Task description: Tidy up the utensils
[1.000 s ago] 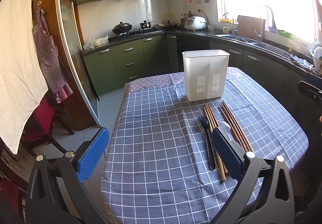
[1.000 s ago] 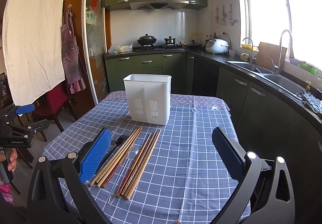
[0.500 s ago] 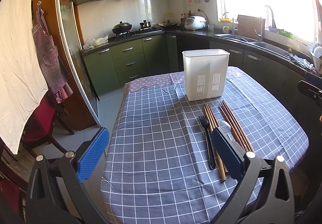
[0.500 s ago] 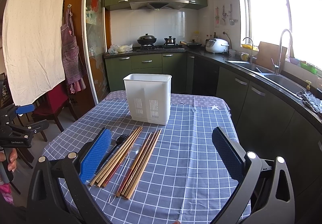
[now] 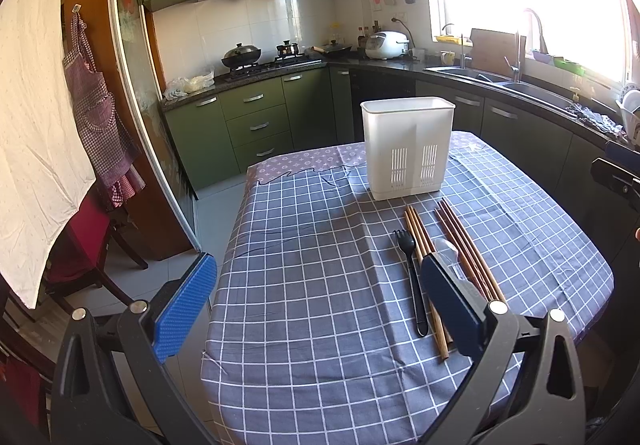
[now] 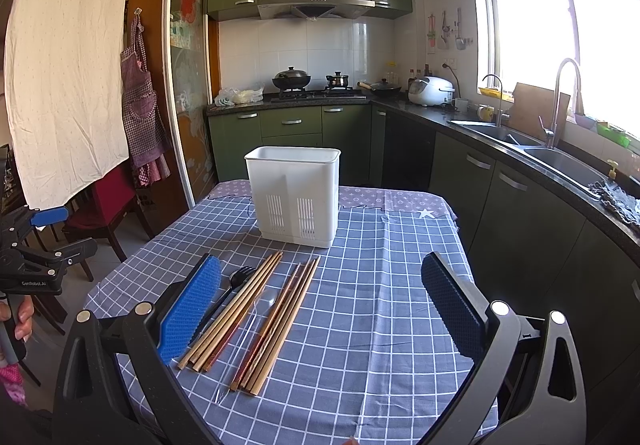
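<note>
Still, nothing is shifting between the earlier frames and now — both tools are hanging in the same spots, and every utensil is lying where it was.

The left tool is hovering low in its own view, spread wide with nothing between the blue pads; its left pad is sitting out past the edge of the counter, its right pad overlapping the near ends of the utensils. The right tool is likewise gaping fully and gripping nothing, poised above the checked cloth at the bottom of its view.

The white utensil holder is standing upright just above the middle of the right wrist view, slotted face toward the camera. Just below it, the utensils are lying flat in a slanted row running toward the lower left: a black fork at the left, partly hidden by the blue pad; a bundle of lighter wooden chopsticks beside it; a clear plastic spoon; then a darker bundle of chopsticks, tips pointing at the holder. Whether the spoon is touching either bundle is hard to tell.

At the left edge of the right wrist view, a hand is gripping the other tool's handle.
</note>
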`<action>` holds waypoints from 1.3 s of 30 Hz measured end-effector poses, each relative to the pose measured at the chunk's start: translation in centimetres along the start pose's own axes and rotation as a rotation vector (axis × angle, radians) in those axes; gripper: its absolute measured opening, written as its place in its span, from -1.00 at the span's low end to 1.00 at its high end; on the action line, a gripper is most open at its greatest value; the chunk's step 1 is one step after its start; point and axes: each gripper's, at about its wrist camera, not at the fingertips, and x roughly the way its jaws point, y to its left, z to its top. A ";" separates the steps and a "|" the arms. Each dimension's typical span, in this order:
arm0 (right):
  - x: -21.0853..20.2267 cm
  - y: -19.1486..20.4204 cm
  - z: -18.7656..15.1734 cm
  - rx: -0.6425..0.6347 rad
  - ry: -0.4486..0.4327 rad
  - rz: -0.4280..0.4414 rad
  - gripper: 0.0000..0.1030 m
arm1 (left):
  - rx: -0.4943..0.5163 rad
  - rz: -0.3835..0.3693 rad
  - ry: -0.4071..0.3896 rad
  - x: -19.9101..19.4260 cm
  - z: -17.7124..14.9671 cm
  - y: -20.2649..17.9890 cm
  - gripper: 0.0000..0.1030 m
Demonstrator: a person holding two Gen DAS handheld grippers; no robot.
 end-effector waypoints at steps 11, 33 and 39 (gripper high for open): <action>3.0 -0.6 1.6 -0.050 0.110 0.015 0.92 | 0.021 -0.066 0.117 3.8 2.1 -0.2 0.89; 17.6 -4.0 0.2 0.042 0.623 0.128 0.00 | 0.054 -0.258 0.591 17.9 3.2 -6.7 0.30; 18.7 -4.3 -0.5 0.071 0.648 0.166 -0.03 | 0.042 -0.275 0.664 19.3 2.7 -7.3 -0.06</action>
